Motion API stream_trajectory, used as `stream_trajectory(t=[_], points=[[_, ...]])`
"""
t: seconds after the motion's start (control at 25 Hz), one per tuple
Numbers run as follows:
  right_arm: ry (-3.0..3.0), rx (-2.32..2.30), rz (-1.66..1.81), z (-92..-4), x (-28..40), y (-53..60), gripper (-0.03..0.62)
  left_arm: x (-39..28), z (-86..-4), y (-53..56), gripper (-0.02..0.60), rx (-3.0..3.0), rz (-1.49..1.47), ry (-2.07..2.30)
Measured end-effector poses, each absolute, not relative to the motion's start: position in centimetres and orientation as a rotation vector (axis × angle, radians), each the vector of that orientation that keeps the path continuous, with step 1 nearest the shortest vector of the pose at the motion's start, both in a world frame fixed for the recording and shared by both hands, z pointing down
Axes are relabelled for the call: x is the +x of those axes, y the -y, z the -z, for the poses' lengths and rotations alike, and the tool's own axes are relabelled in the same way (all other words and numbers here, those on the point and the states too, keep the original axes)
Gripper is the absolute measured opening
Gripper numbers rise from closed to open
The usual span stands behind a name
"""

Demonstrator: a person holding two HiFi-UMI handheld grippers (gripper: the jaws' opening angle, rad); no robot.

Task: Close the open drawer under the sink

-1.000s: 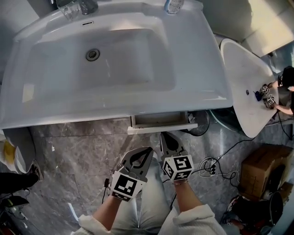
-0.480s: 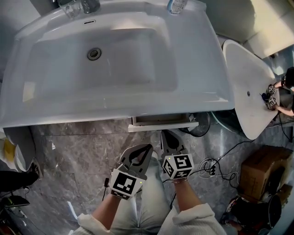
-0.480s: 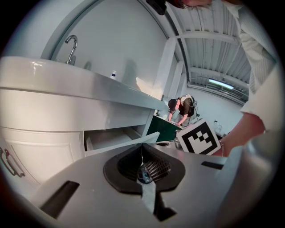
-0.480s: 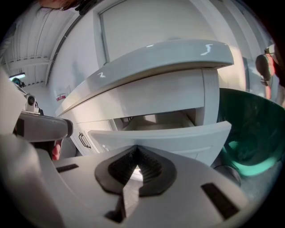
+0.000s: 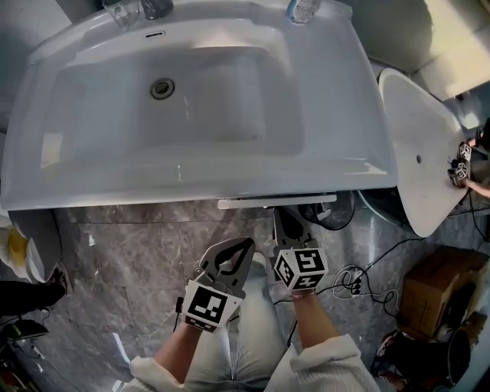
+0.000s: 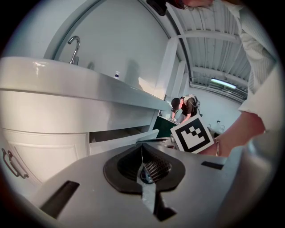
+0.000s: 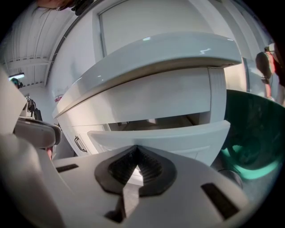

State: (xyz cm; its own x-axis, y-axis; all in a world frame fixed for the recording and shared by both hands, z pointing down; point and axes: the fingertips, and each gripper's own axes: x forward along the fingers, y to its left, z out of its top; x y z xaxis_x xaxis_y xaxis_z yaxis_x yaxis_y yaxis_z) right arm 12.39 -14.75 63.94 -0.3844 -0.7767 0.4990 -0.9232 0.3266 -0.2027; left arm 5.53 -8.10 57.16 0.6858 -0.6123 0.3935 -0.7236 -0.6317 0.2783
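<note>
White drawer (image 5: 276, 203) was a sliver overhead, ajar in right gripper view, right gripper (image 5: 282, 217) at its six o'clock, left gripper (image 5: 246, 245) beside, both pressed together.

no readable text, brand, number or sign in any view.
marker cube (image 5: 208, 308) on left claw (image 5: 243, 246): black-and-white square code only, no letters or digits.
second marker cube (image 5: 300, 268) on right claw (image 5: 281, 211): same kind of code, nothing to read.
bottle (image 5: 304, 9) far ahead of right claw, at back rim of sink (image 5: 367, 115): label too small to read.
cardboard box (image 5: 440, 285) on floor (image 5: 138, 237), right of right claw: print not legible.
</note>
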Motion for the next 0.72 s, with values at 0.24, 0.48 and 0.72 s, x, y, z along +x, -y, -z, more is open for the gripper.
stream_trajectory(t=[0.24,0.48,0.72], points=[[2.288,1.515,-0.627,-63.9,12.2,17.1,0.009,4.8,-57.1,8.9,0.017,2.474,-0.359,1.063],[2.29,1.531,-0.613,-63.7,12.2,18.4,0.009,4.3,-57.1,9.6,0.017,2.462,-0.354,1.083],[2.29,1.538,-0.603,-63.8,11.9,19.4,0.009,3.6,-57.3,10.3,0.017,2.456,-0.355,1.091]])
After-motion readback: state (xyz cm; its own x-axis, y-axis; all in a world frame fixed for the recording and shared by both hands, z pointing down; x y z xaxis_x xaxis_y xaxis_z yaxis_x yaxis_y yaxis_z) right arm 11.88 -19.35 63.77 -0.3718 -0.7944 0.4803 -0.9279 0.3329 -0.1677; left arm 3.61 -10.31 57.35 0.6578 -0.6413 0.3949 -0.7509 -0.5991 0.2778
